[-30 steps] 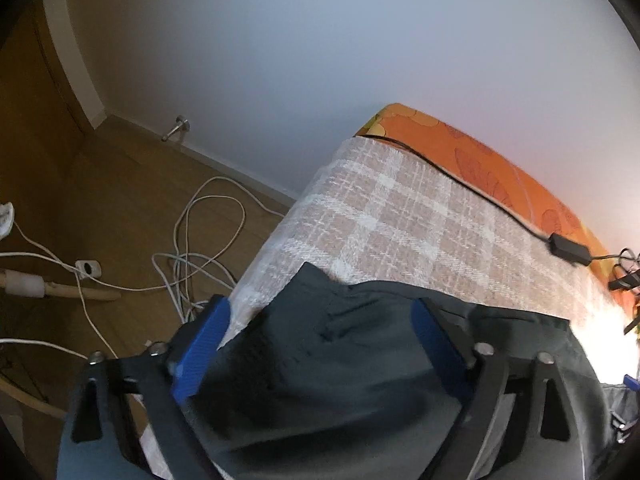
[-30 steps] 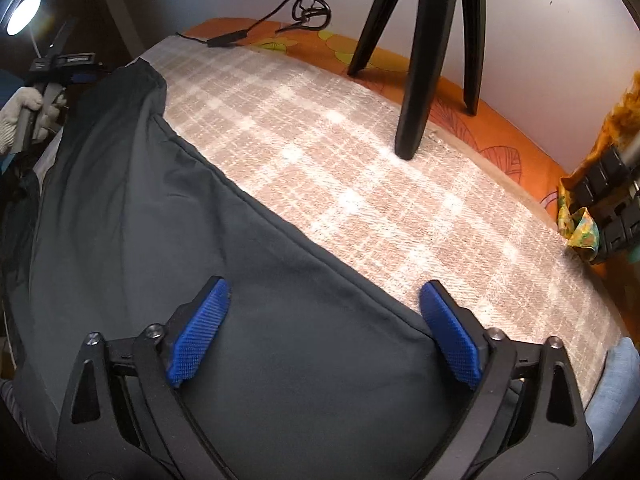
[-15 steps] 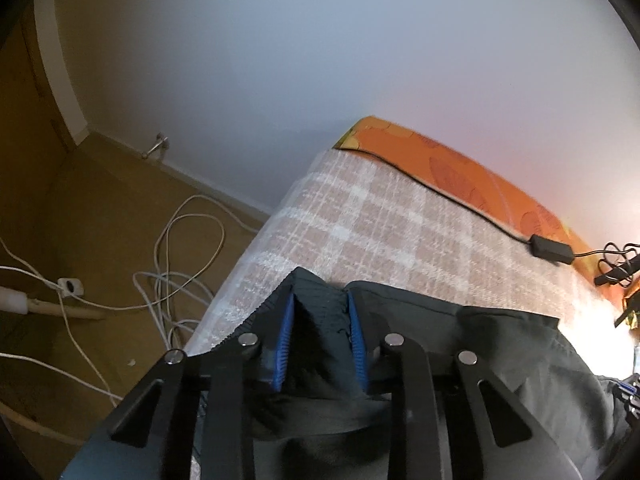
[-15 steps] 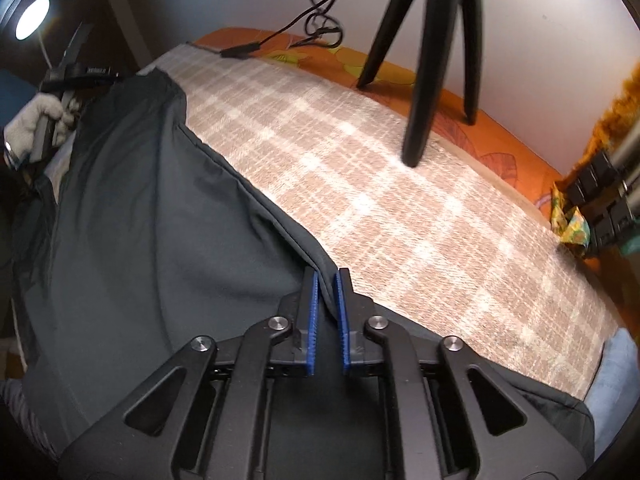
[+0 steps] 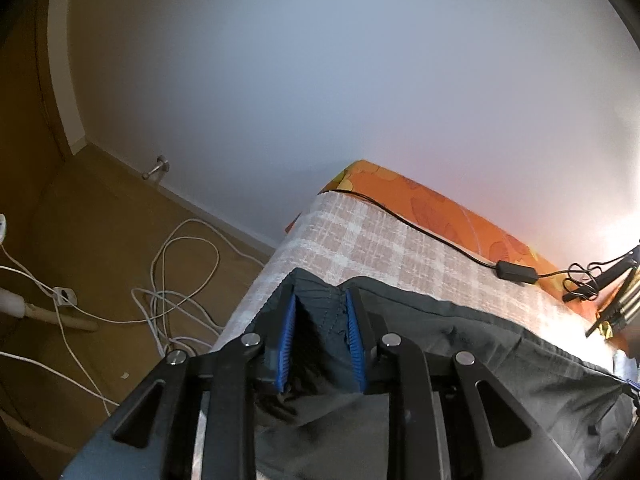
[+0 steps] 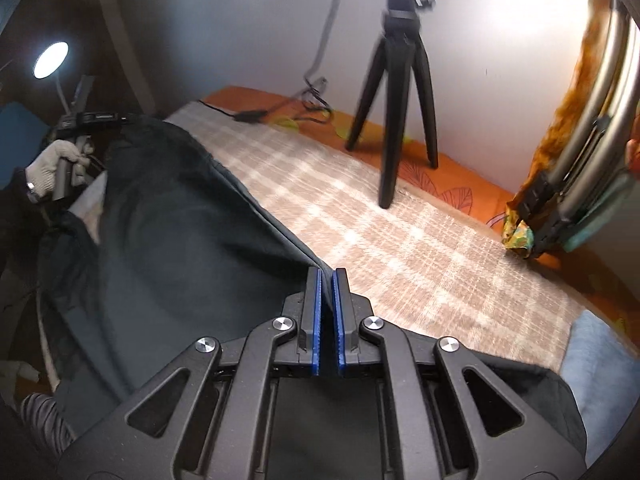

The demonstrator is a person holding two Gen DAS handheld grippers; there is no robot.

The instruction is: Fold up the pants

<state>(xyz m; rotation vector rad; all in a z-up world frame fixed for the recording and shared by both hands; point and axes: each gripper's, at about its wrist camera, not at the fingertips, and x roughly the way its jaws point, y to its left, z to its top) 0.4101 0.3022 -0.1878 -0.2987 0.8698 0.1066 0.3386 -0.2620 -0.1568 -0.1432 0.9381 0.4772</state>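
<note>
Dark grey fabric pants (image 6: 168, 248): spread along the near edge of the bed, over a beige-and-white checked woven blanket (image 6: 400, 232); far edge raised off the blanket and stretched between two grips.

Left gripper (image 5: 322, 300), black frame with blue ribbed pads: fingers (image 5: 287, 344) clamped on a bunched, stitched corner of the pants, a thick fold of cloth between the pads. Seen also from the right wrist view, held in a white knit-gloved hand (image 6: 56, 164).

Right gripper (image 6: 328, 276), same make: fingers (image 6: 317, 320) almost together, pinching the thin fabric edge.

Orange patterned bedsheet (image 5: 440, 208): showing beyond the blanket, against a pale wall.

Black cable with inline adapter box (image 5: 516, 272): lying where blanket meets sheet.

Black tripod (image 6: 400, 92): standing on the far side of the bed.

White cables (image 5: 180, 280): looped on the wooden floor, left of the bed.

Round lit lamp (image 6: 51, 60): upper left in the right wrist view.
</note>
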